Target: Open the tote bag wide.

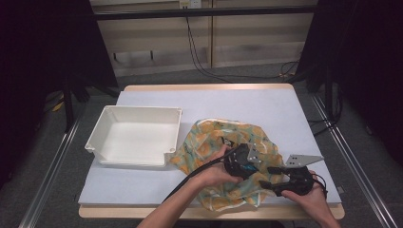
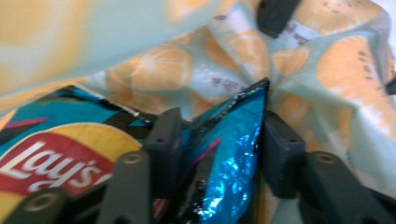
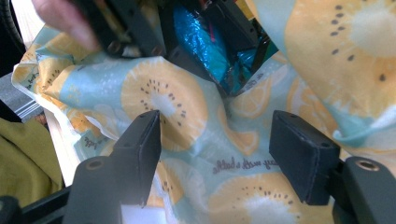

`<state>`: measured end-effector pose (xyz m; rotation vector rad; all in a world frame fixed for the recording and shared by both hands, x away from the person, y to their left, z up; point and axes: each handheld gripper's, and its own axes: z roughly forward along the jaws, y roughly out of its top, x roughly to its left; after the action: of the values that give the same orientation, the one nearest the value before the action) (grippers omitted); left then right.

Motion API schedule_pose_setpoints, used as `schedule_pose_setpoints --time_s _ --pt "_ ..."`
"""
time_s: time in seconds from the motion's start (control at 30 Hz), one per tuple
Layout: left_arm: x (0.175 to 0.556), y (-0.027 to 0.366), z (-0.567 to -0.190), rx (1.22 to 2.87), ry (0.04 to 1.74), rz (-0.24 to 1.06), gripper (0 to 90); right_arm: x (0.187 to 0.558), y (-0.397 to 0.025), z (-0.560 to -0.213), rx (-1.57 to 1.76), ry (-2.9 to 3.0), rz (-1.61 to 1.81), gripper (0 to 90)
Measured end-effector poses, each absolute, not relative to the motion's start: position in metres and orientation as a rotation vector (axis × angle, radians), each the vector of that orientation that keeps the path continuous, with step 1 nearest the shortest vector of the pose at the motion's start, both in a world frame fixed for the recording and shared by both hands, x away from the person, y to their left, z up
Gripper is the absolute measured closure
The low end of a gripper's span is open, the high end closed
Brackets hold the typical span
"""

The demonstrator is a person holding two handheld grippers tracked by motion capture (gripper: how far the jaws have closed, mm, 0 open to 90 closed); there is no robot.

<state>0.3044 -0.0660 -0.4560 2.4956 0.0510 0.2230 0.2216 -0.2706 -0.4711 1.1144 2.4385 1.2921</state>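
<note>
Chip bag pinched inside the citrus-print bag at the table's near edge

At 5 o'clock the right gripper (image 1: 268,183) hovers with jaws wide over the fruit-print bag (image 1: 214,137), which overhangs the near edge; just beyond, the left gripper (image 2: 217,140) clamps the blue chip bag (image 2: 229,154) within the folds; the white bin (image 1: 138,135) sits at 10 o'clock, with bare table (image 1: 266,102) beyond toward 12

One white plastic bin (image 1: 135,135) sits left of centre in the high view. One fruit-print bag (image 1: 223,142) lies lower right of centre. One blue crisp packet (image 2: 224,154) shows at the bottom centre of the left gripper view. Two claws: left claw (image 1: 240,159) and right claw (image 1: 271,178). One bench (image 1: 266,107).
</note>
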Motion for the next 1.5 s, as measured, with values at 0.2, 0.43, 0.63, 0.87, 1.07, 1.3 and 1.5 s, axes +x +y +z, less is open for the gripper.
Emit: schedule_pose_setpoints --time_s 0.2,0.43,0.63,0.87,1.07,1.3,1.5 --pt "0.307 -0.061 -0.453 2.474 0.091 0.221 78.8 0.222 -0.271 -0.469 1.118 2.424 1.304 34.1" --pt "0.316 -0.045 -0.441 2.385 0.158 0.066 88.5 0.221 -0.270 -0.464 1.104 2.407 1.321 36.1" --pt "0.317 -0.036 -0.437 2.331 0.185 0.016 88.7 0.218 -0.271 -0.454 1.096 2.370 1.357 47.0" --pt "0.317 -0.033 -0.439 2.325 0.181 -0.006 88.5 0.210 -0.273 -0.441 1.054 2.326 1.366 63.1" --pt "0.321 -0.031 -0.439 2.312 0.184 -0.020 88.5 0.217 -0.274 -0.419 1.006 2.271 1.380 65.9" --pt "0.318 -0.027 -0.437 2.292 0.193 -0.020 88.5 0.247 -0.266 -0.411 0.995 2.226 1.349 50.0" --pt "0.315 -0.019 -0.429 2.257 0.178 -0.036 88.5 0.278 -0.260 -0.416 1.033 2.210 1.300 43.3"
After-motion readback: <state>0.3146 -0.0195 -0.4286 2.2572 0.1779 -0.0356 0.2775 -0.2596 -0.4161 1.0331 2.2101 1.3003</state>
